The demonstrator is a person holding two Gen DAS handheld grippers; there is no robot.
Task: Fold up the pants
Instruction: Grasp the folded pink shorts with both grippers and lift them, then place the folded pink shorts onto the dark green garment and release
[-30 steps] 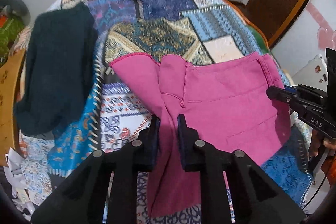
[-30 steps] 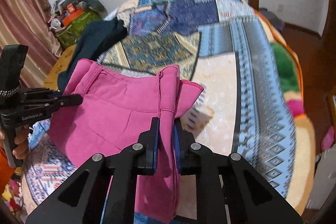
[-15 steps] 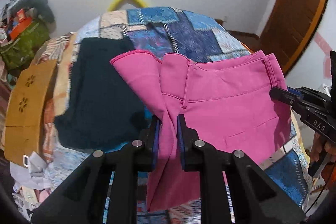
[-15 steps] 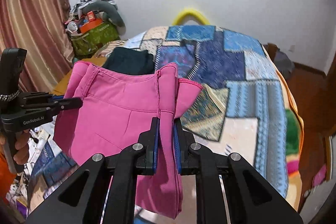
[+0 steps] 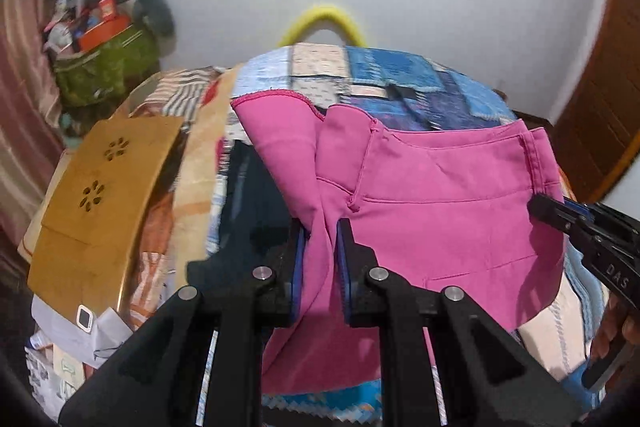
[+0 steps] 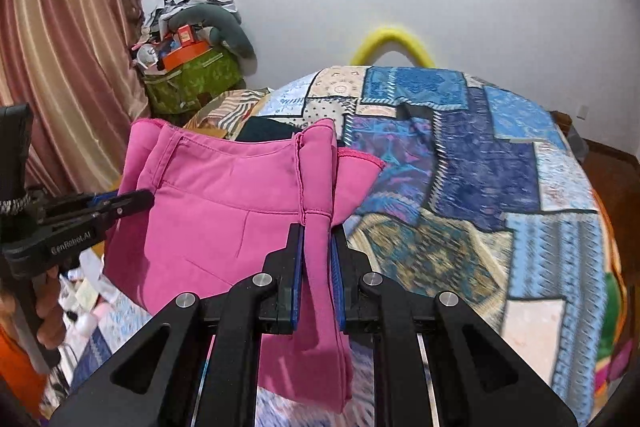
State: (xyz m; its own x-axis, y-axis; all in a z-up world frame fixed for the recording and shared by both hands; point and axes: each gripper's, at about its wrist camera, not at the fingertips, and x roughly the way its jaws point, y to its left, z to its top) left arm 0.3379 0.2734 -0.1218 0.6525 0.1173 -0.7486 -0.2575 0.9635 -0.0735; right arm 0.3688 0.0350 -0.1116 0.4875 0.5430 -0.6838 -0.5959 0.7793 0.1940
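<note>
Currently we are clamping the pink pants (image 5: 440,211) in both grippers, left (image 5: 322,227) and right (image 6: 316,227) (thin bunched pinches); cloth could be slipping out, dropping onto the quilt (image 6: 500,187).

pants (image 6: 224,211): plain pink, in black claw (image 6: 317,239) | bedspread (image 6: 500,163): blue patchwork, beyond claw | curtain (image 6: 68,39): striped rose, far left of claw

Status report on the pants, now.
Left gripper and right gripper both shut on the pink pants, held up over the bed. Dark garment lies beneath.
</note>
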